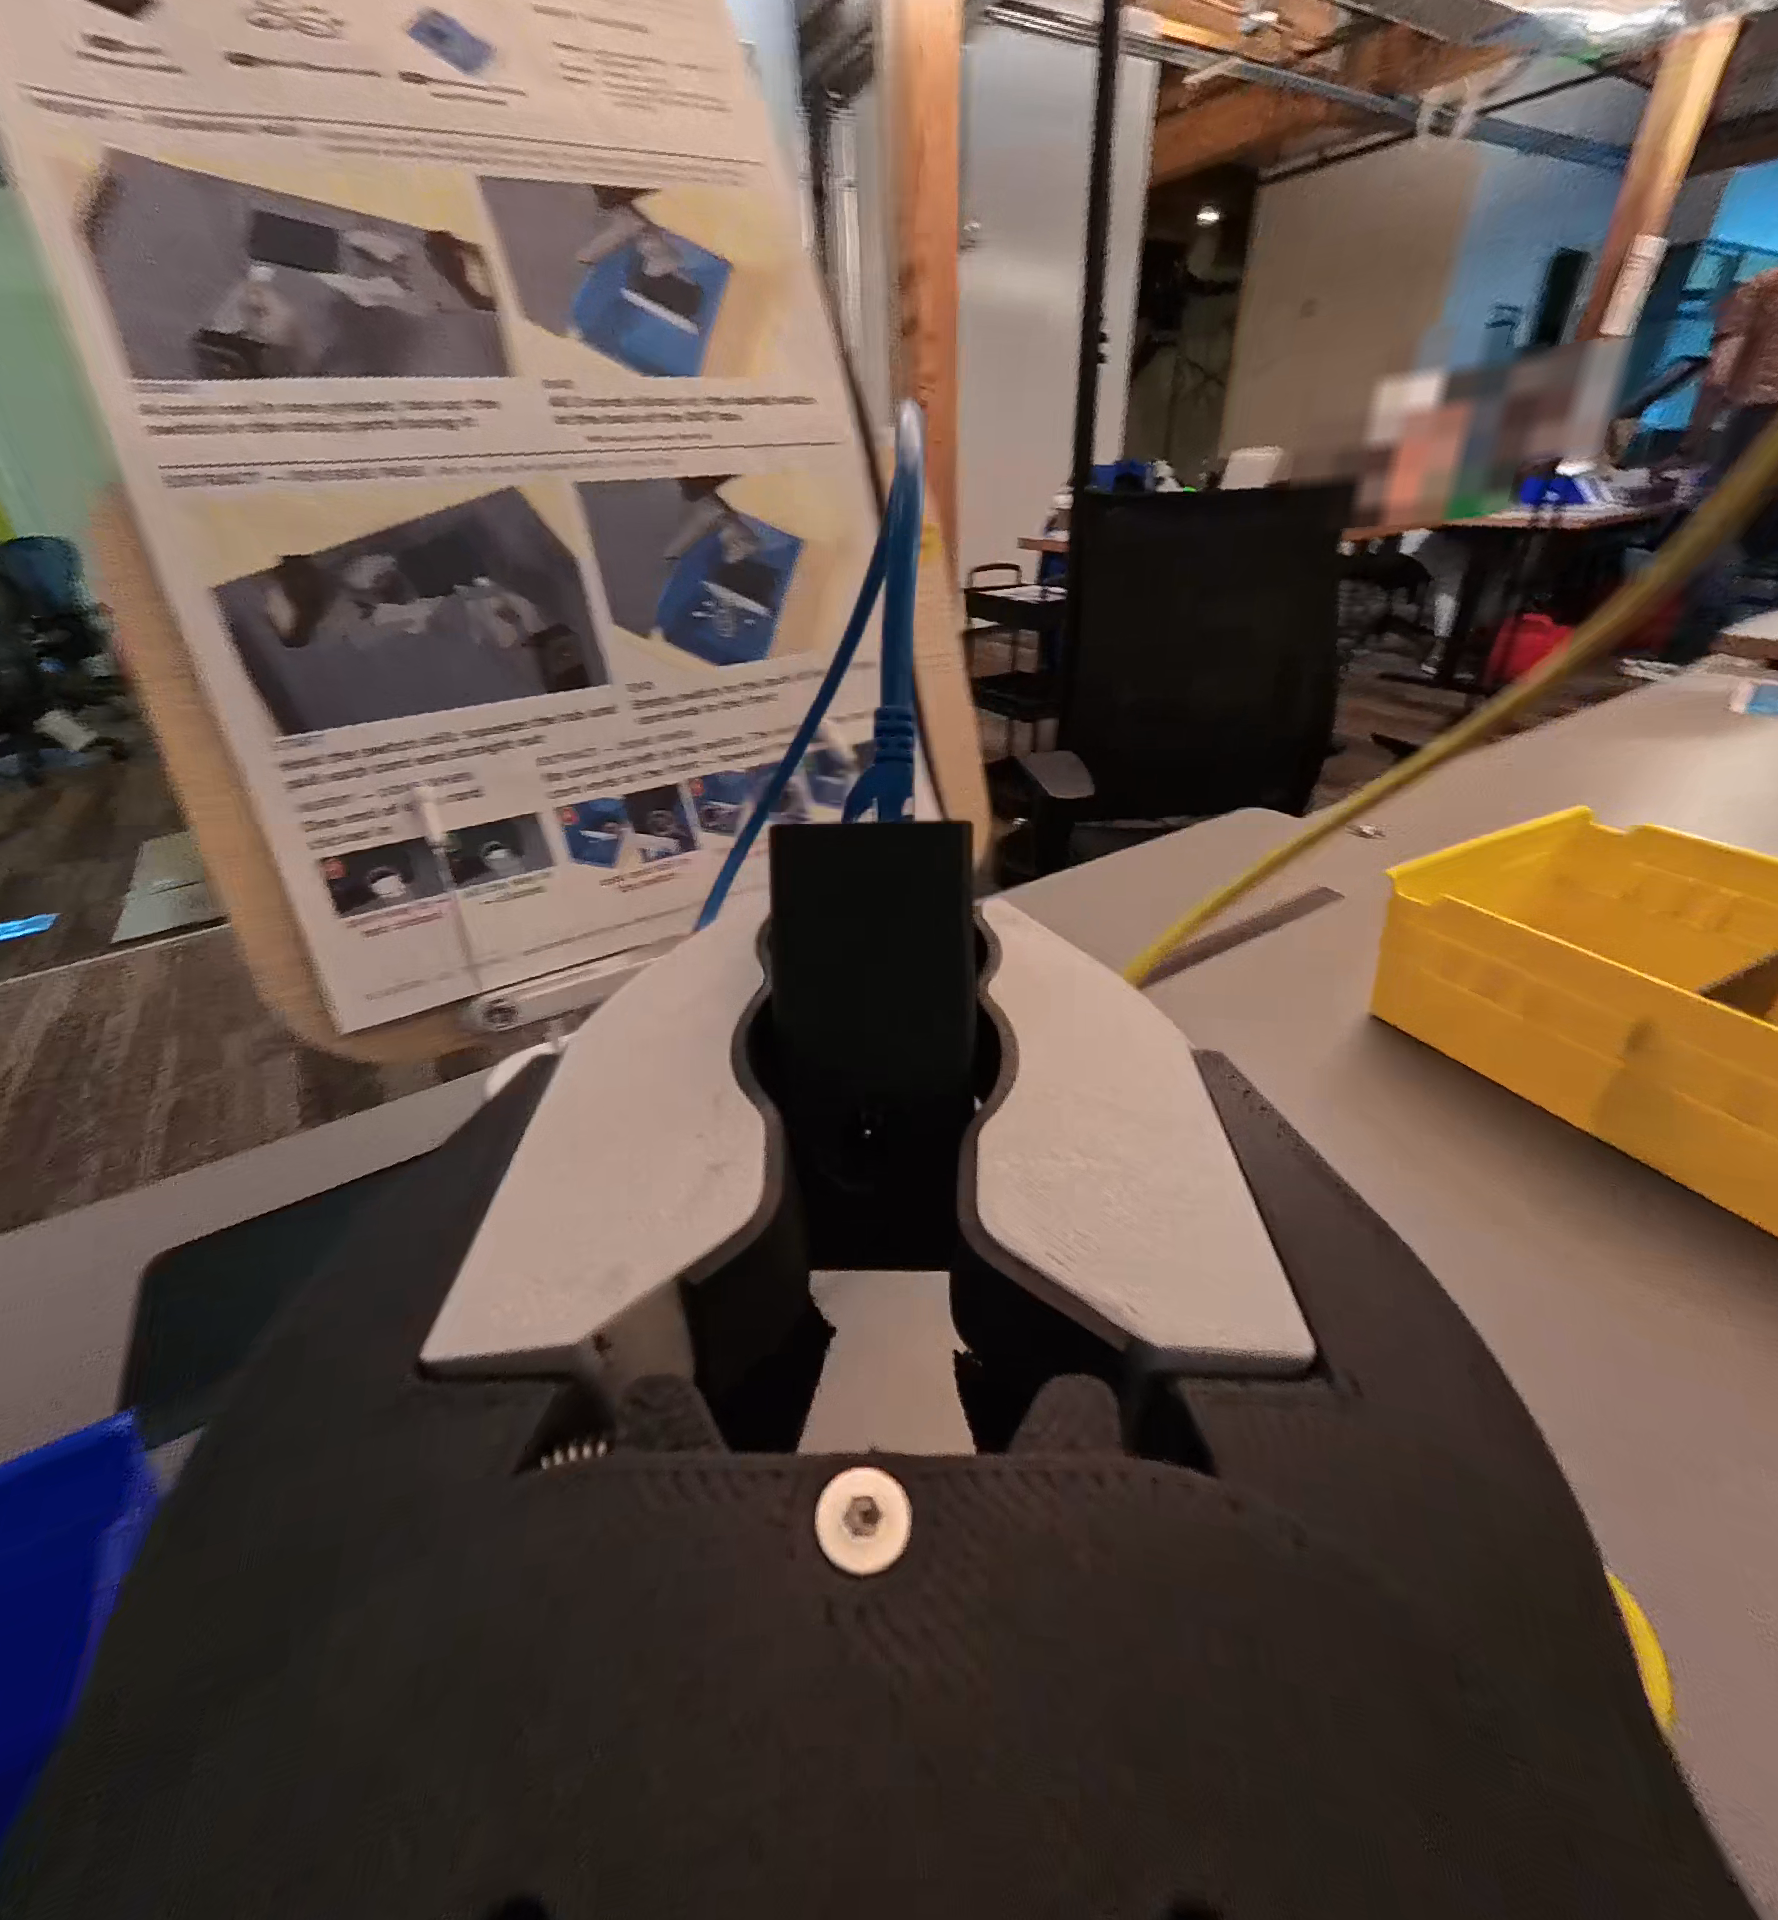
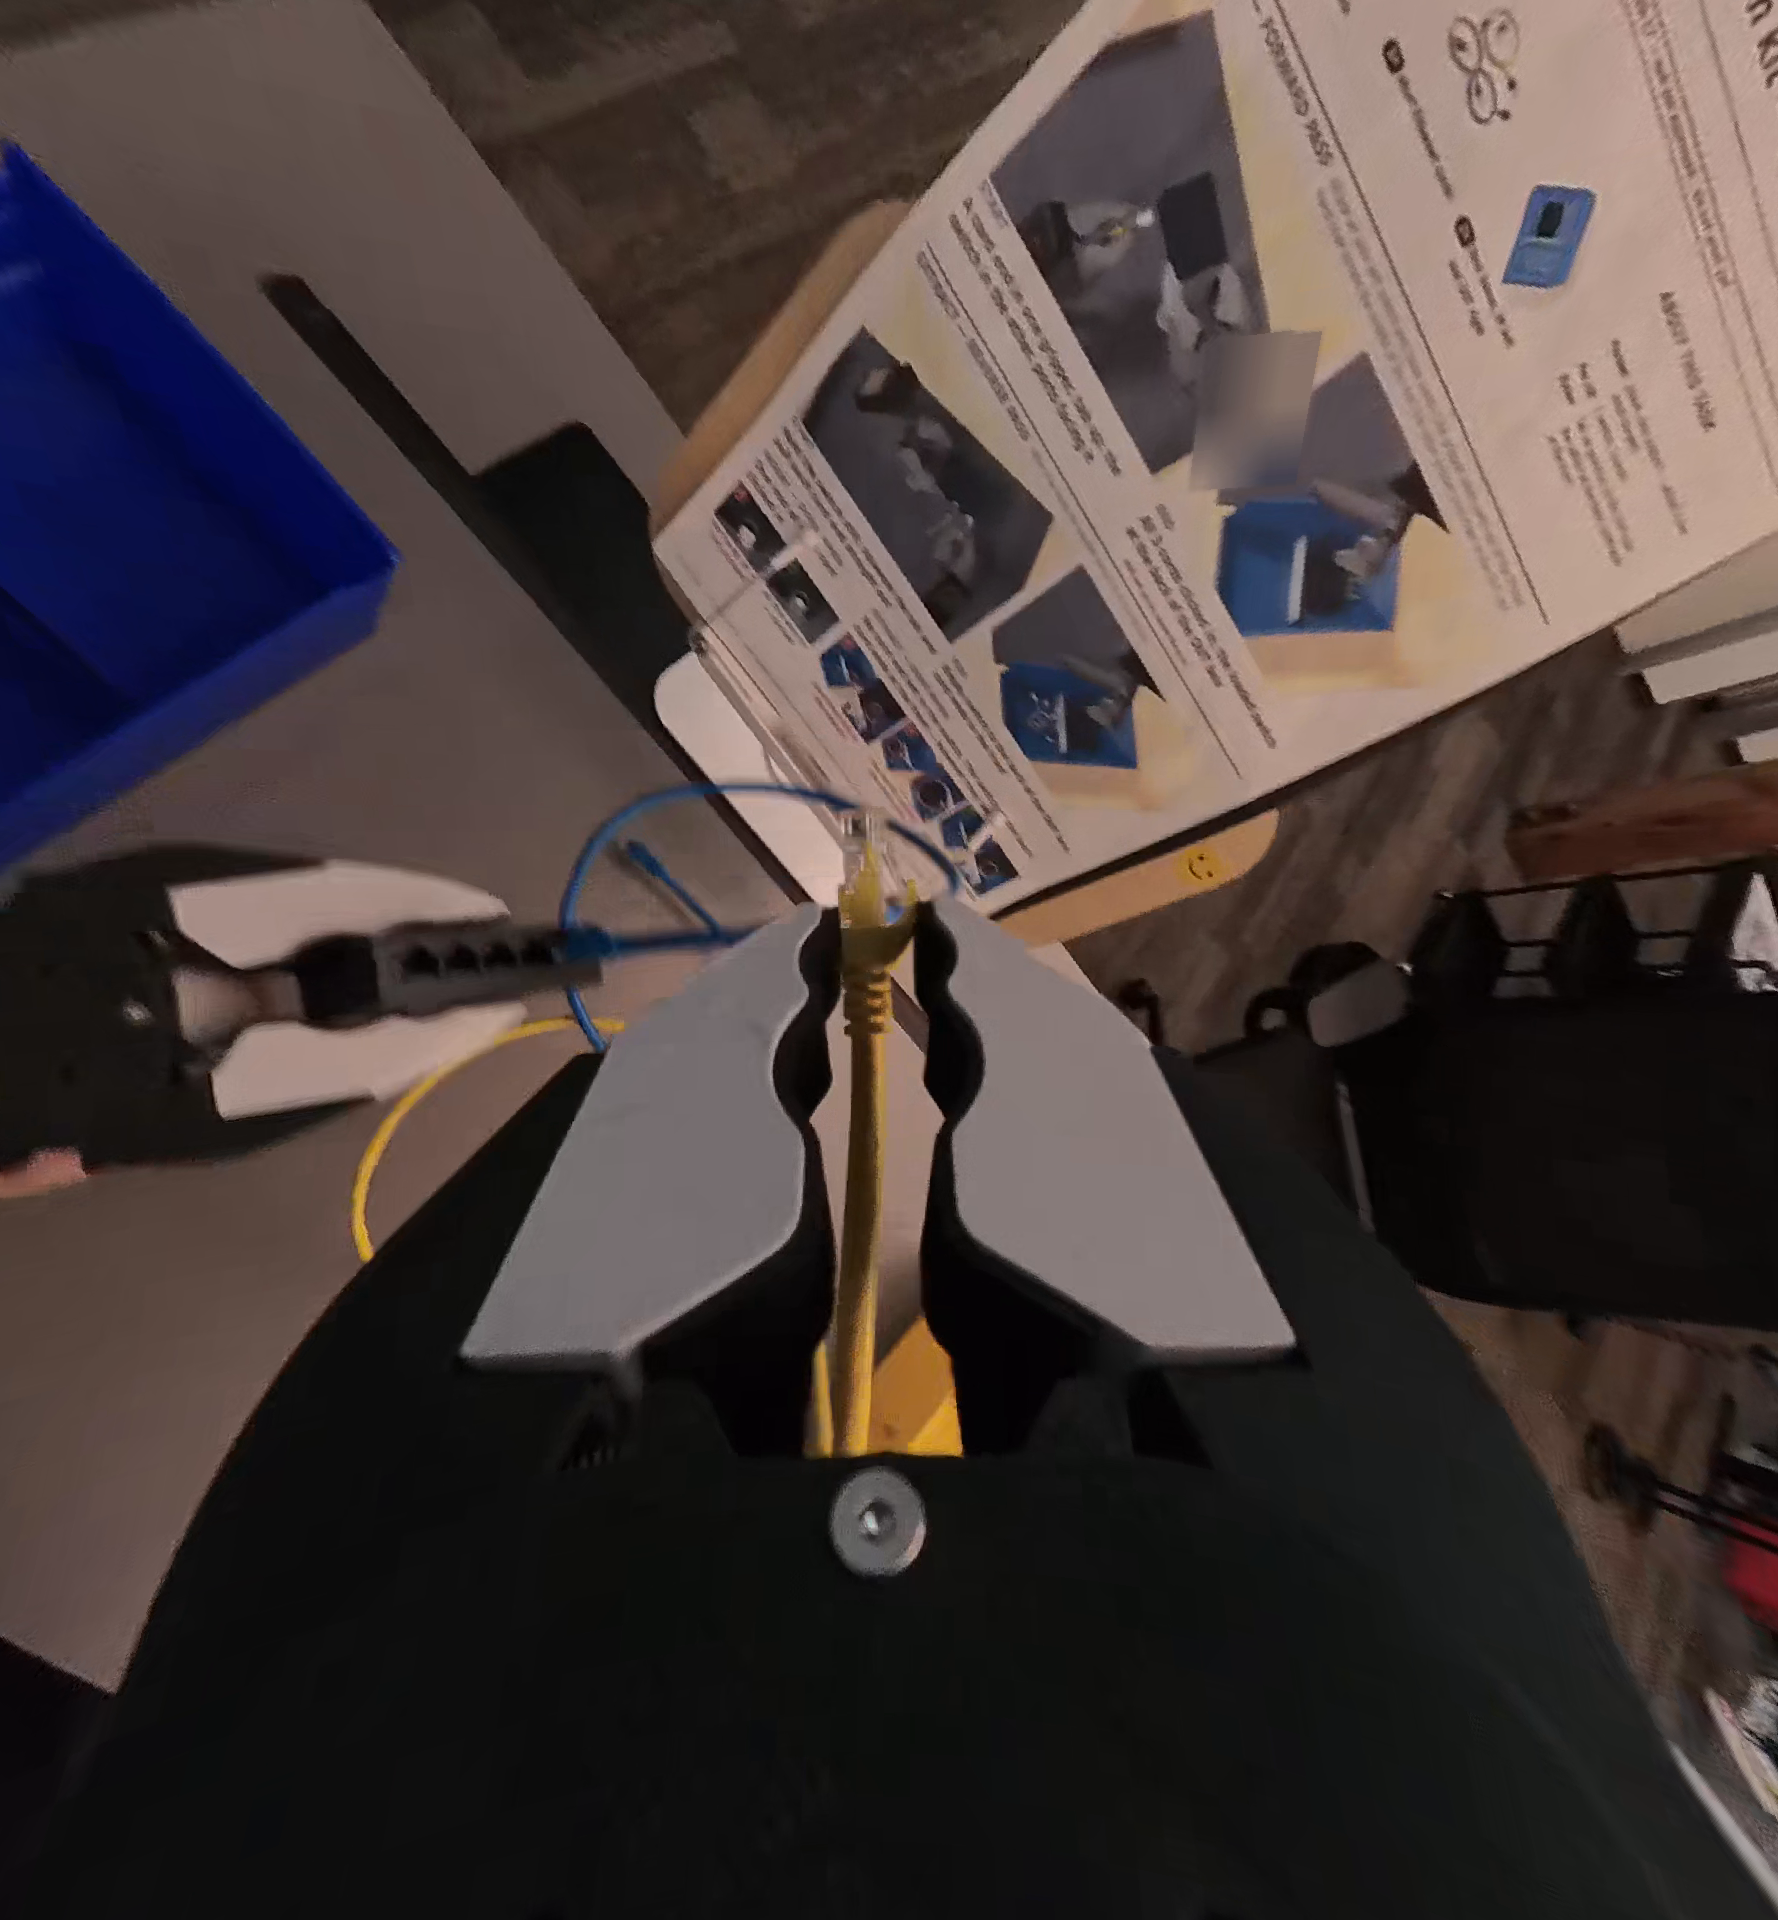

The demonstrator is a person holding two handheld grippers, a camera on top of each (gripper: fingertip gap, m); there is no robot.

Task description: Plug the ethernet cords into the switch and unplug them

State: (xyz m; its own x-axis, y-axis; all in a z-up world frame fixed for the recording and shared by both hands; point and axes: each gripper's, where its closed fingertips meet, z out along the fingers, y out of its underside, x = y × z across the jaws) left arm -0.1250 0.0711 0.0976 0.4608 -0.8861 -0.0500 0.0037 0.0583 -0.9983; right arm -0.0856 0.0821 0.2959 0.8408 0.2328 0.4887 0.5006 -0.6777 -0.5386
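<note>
Clamped jaws mark the left wrist view: the left gripper holds the black switch upright between its grey fingers, at the centre of the frame. A blue ethernet cord rises from the top of the switch, its booted plug seated there, and loops up and back down toward the lower left behind the fingers. At the right edge a yellow ethernet cord slants from the upper right down to the grey table. A yellow bin sits on the table at the right, and a corner of a blue bin shows at the lower left. An instruction sheet on a wooden board fills the upper left, blurred. A black chair stands beyond the table's far edge.

In the right wrist view the right gripper has its jaws closed on the yellow ethernet cord, pinching it at the boot just behind the clear plug, which pokes past the fingertips at the centre of the frame. The cord runs back between the fingers and curves out in a loop over the table at the lower left. At the left middle the left gripper shows side-on, holding the switch with its row of ports facing the camera. The blue ethernet cord is plugged in at the switch's right end and arcs over in a loop behind the yellow plug. The blue bin lies at the upper left, and the instruction sheet spreads across the upper right.
</note>
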